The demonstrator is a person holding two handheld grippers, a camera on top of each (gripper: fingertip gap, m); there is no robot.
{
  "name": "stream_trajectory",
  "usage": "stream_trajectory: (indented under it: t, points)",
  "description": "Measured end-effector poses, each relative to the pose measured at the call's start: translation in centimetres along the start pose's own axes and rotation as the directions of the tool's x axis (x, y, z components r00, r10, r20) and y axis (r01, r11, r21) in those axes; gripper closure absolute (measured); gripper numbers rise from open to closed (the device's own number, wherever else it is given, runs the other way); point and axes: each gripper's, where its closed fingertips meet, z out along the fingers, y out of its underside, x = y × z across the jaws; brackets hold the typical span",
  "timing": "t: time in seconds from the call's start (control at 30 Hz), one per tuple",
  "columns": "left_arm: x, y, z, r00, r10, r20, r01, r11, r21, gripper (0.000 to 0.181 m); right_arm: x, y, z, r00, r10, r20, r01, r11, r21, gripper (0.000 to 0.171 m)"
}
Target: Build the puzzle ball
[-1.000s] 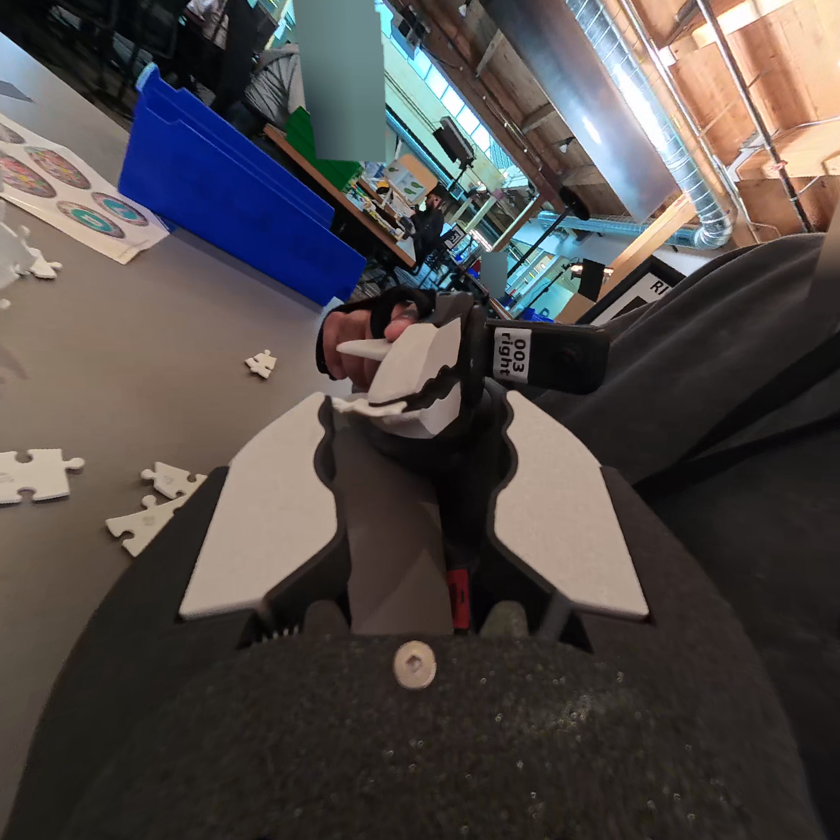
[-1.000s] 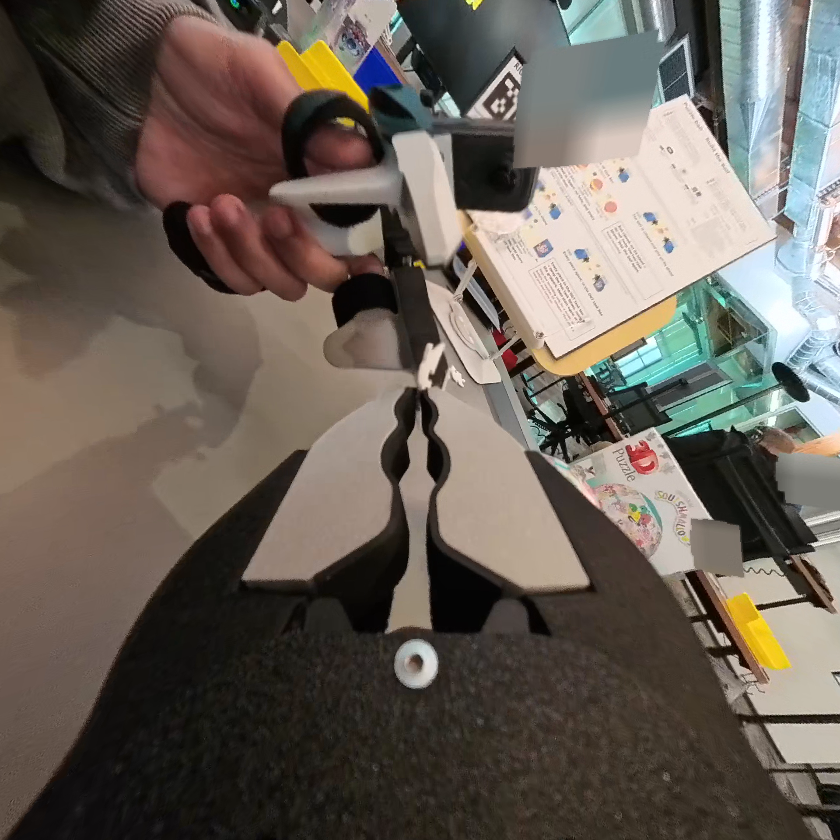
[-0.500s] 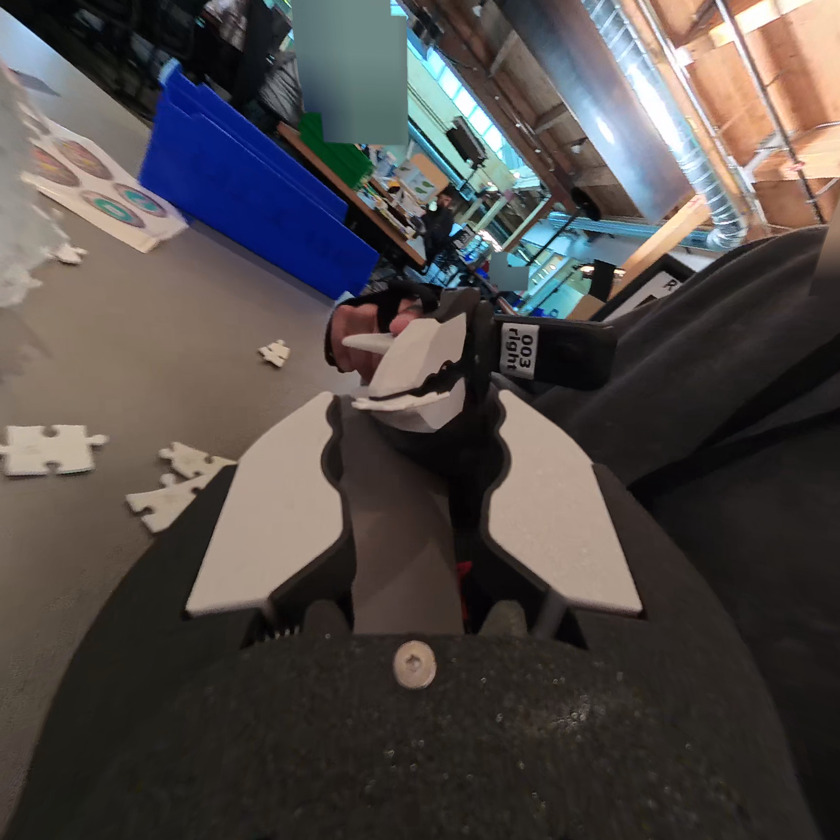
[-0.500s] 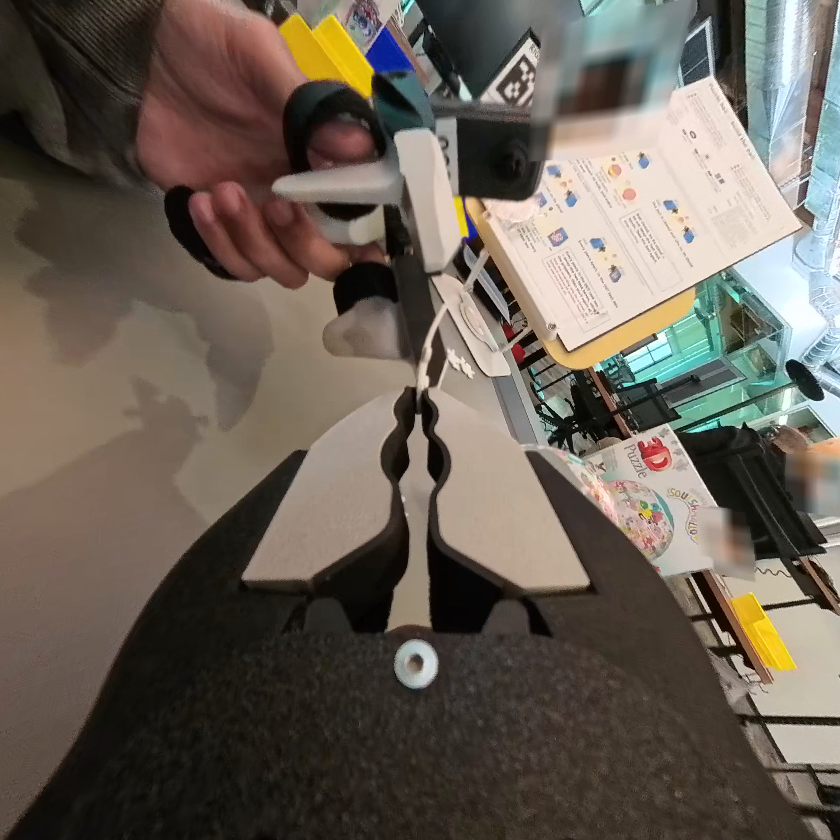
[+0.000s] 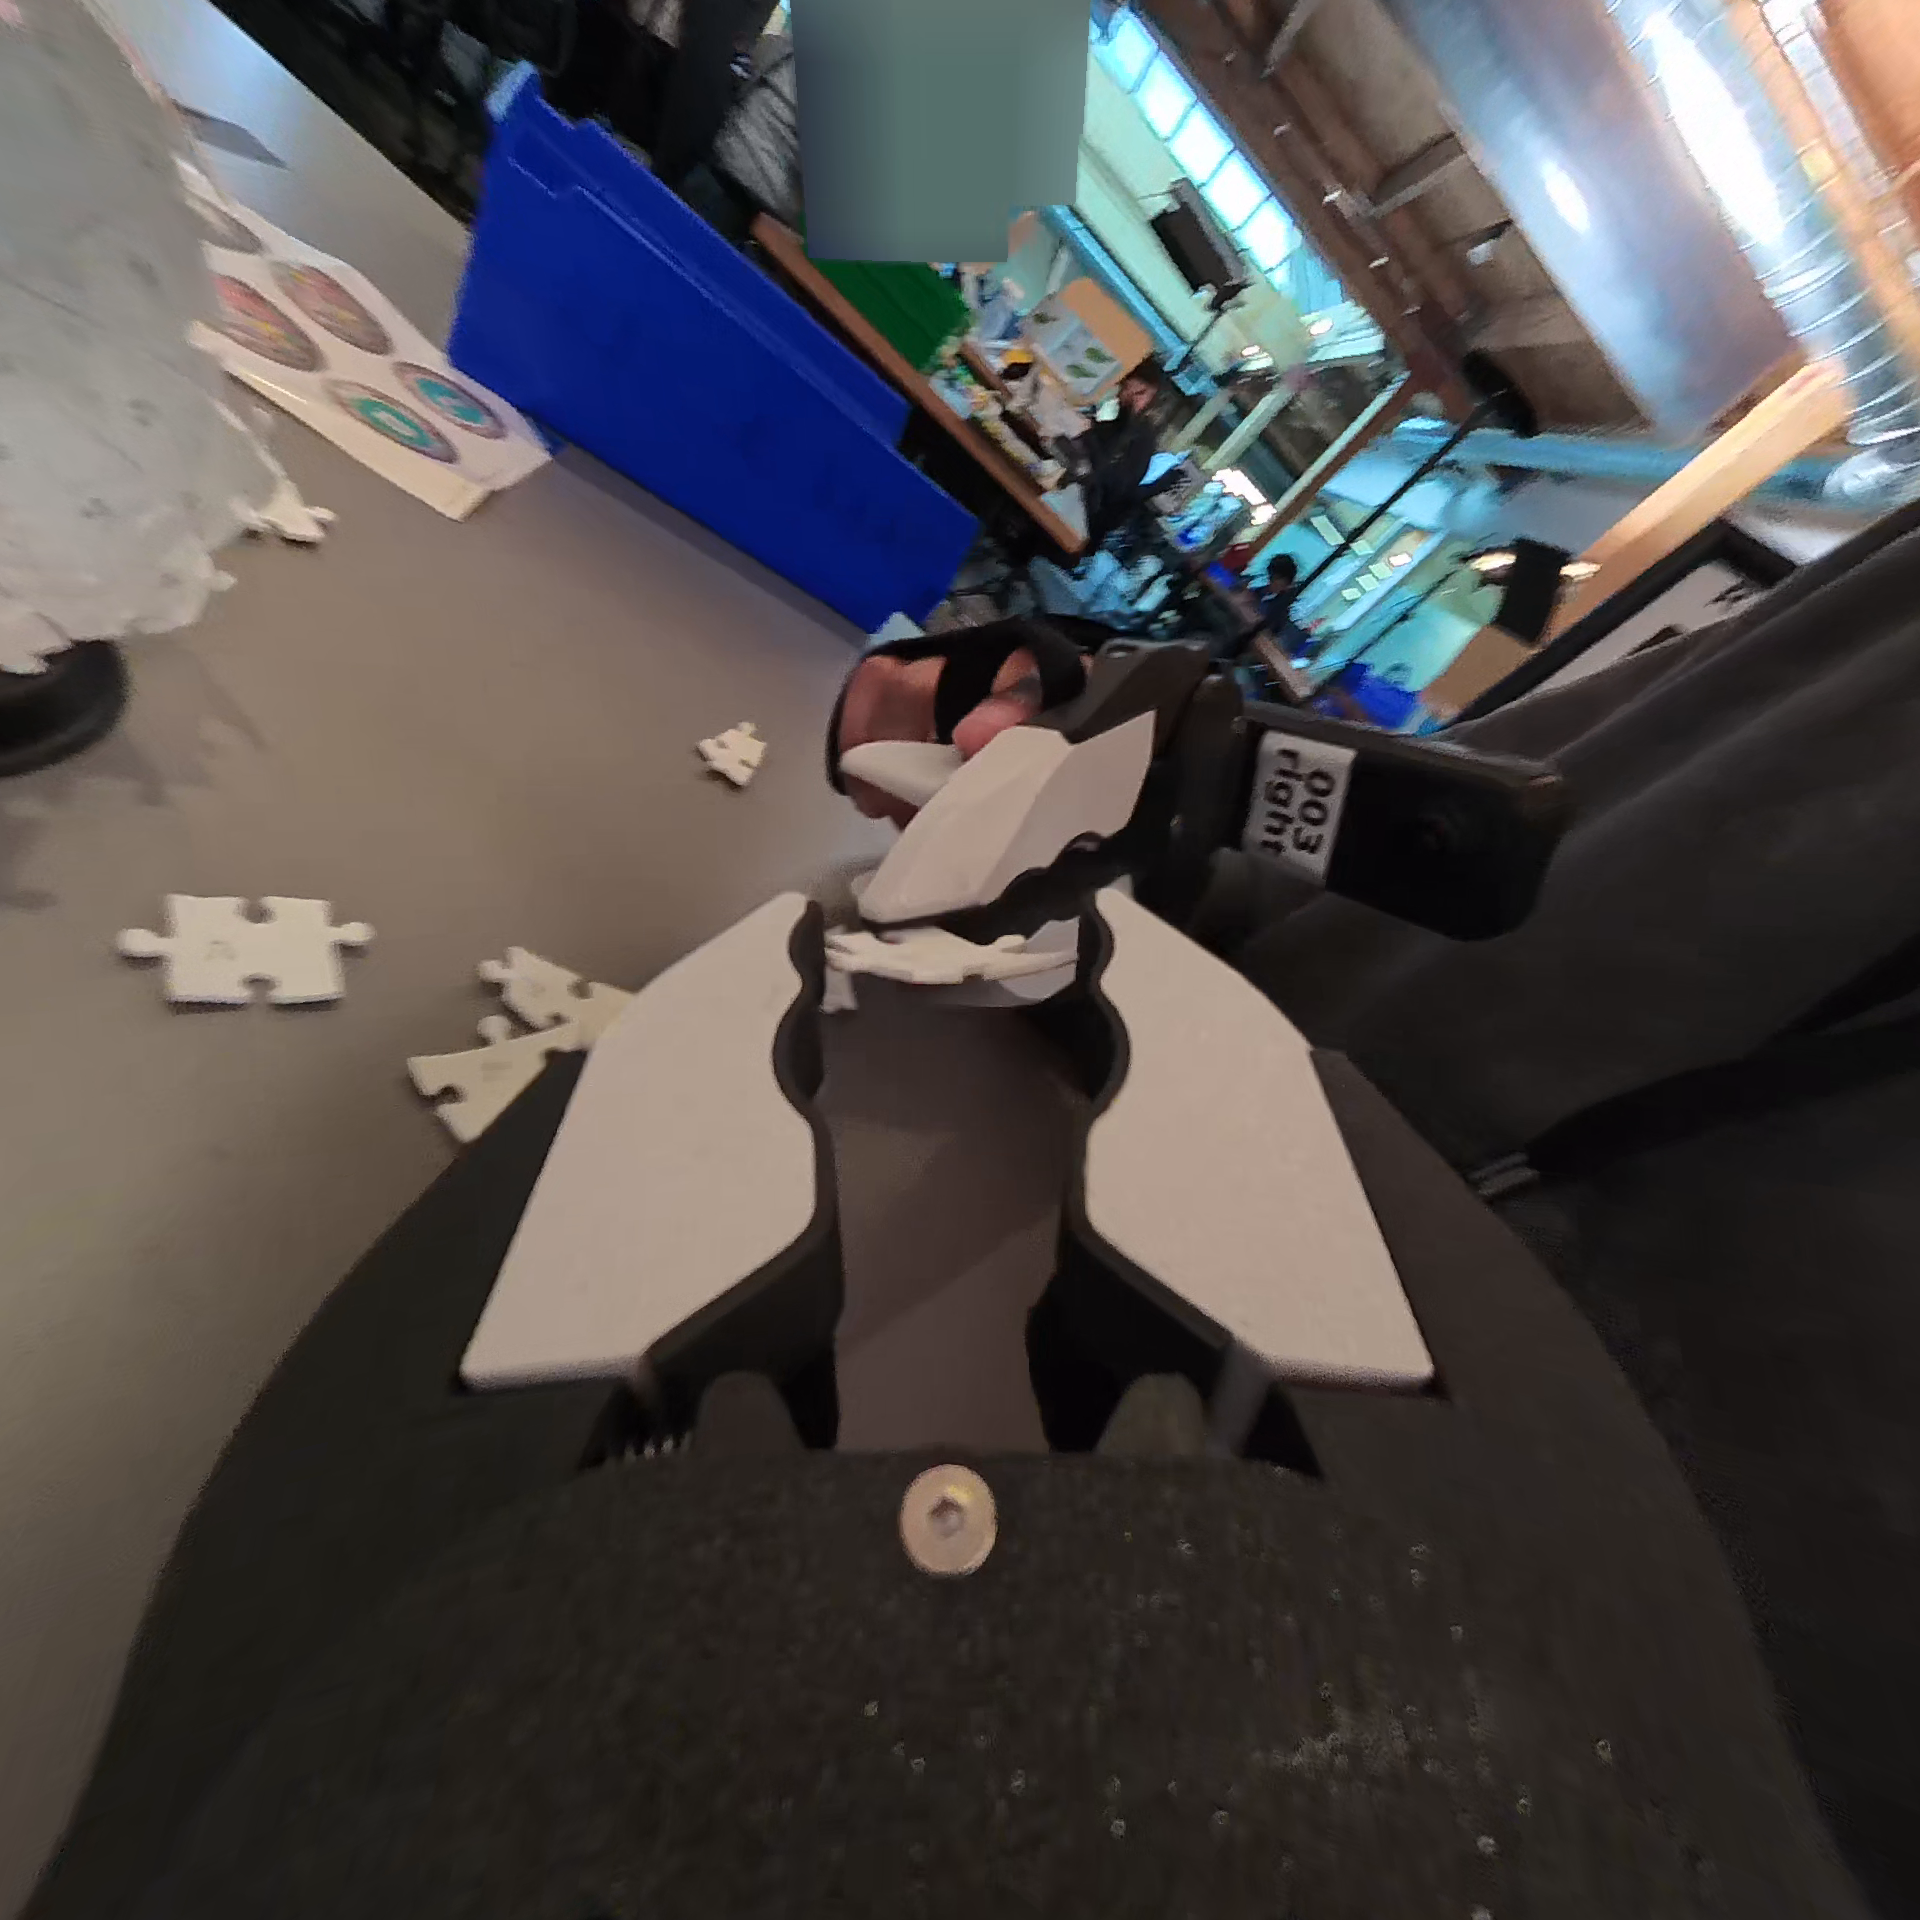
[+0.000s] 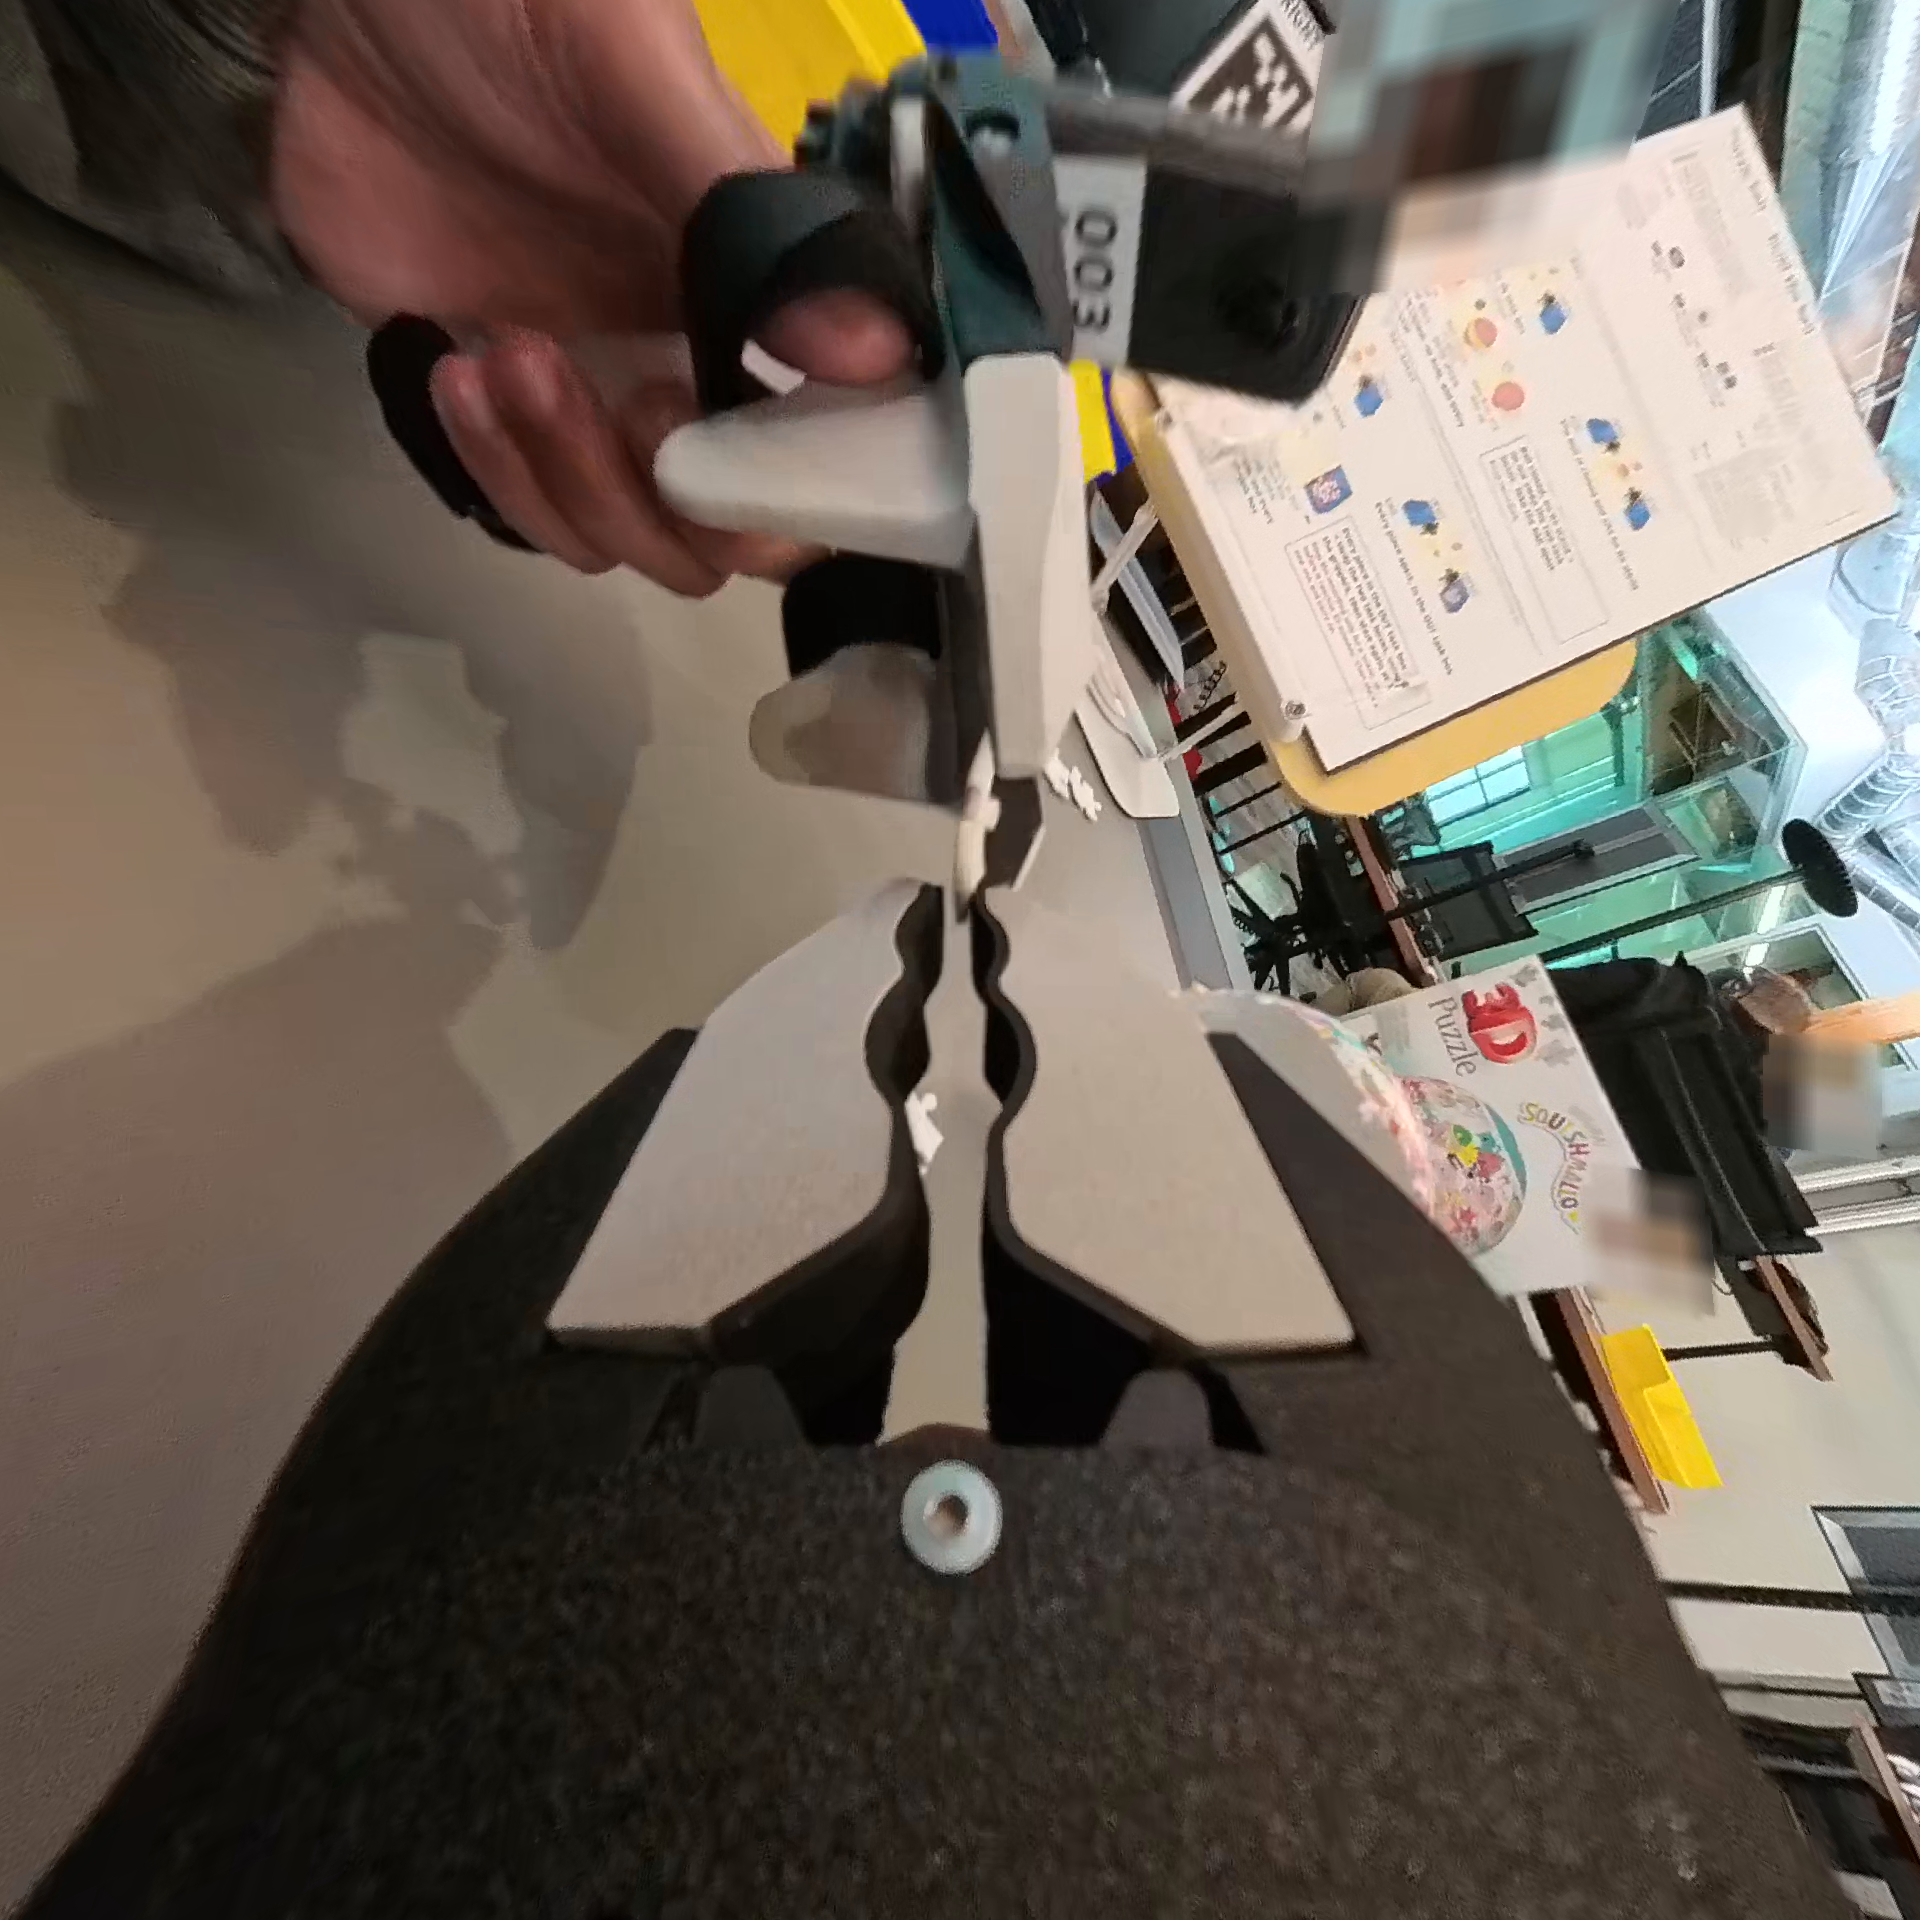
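Left gripper (image 5: 951, 987): nearest item in the left wrist view. Fingers spread wide, nothing between them. Tips level with the piece held by the other tool.

Puzzle piece (image 5: 925, 951): white, thin, flat. Lies just past the left tips, in the line of the gap, its long side crosswise to the left fingers. Seen edge-on in the right wrist view (image 6: 975, 847), poking out beyond the tips.

Right gripper (image 6: 971, 914): fingers drawn narrow, pinching the puzzle piece at the tips. In the left wrist view it comes in from the right, nose to nose with the left one.

Judgement: a hand-over or re-grip; the left gripper is the free one and need only go slightly forward and close across the piece's flat faces.

Loose pieces (image 5: 244, 948): white, several, scattered on the grey table (image 5: 436, 727) to the left; one small piece (image 5: 734, 750) farther off.

Part-built ball (image 5: 94, 395): white, blurred, far left, on a dark stand.

Printed sheet (image 5: 353, 395), then blue bin (image 5: 665, 364): beyond.

Puzzle box (image 6: 1496, 1132): right, table edge.
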Motion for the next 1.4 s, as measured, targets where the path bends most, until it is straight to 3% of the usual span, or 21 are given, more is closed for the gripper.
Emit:
stream_trajectory:
  t: [0.13, 0.27, 0.37, 0.53, 0.73, 0.93, 1.13, 1.4]
  points:
    - [-1.6, -0.6, -1.1, 0.973, 0.141, 0.181, -0.14, 0.99, -0.017, 0.136, 0.2, 1.5, -0.4, 0.998, 0.064, 0.013, -0.063, 0.997, -0.034, 0.156]
    - [-2.4, -0.8, -1.7, 0.909, 0.284, 0.305, -0.273, 0.959, -0.078, 0.136, 0.5, 0.1, -0.6, 0.963, 0.254, 0.091, -0.258, 0.966, 0.035, 0.153]
    - [-1.7, -0.5, -1.0, 0.931, 0.261, 0.256, -0.251, 0.965, -0.072, 0.135, 1.3, -0.8, -0.2, 0.967, 0.249, 0.048, -0.252, 0.965, 0.071, 0.148]
    - [-0.5, -1.0, -0.4, 0.974, 0.161, 0.161, -0.164, 0.986, 0.008, 0.135, 0.5, -1.0, 0.2, 0.987, 0.159, 0.028, -0.161, 0.984, 0.079, 0.168]
    - [0.0, -1.4, -0.6, 0.987, 0.114, 0.114, -0.121, 0.991, 0.06, 0.141, 1.2, -0.3, 0.0, 0.985, 0.171, -0.007, -0.17, 0.982, 0.079, 0.169]
    - [0.1, -1.1, -0.4, 0.99, 0.097, 0.099, -0.103, 0.993, 0.057, 0.131, 1.0, 0.6, 0.0, 0.986, 0.164, 0.019, -0.165, 0.983, 0.075, 0.169]
    - [0.3, -1.0, -0.5, 0.992, 0.103, 0.079, -0.107, 0.993, 0.056, 0.164, 0.5, 0.6, 0.3, 0.987, 0.16, 0.028, -0.161, 0.985, 0.067, 0.169]
    - [-0.7, -1.0, -1.0, 0.98, 0.133, 0.148, -0.14, 0.99, 0.034, 0.176, 0.7, 1.2, 0.3, 0.991, 0.136, 0.006, -0.136, 0.99, 0.034, 0.168]
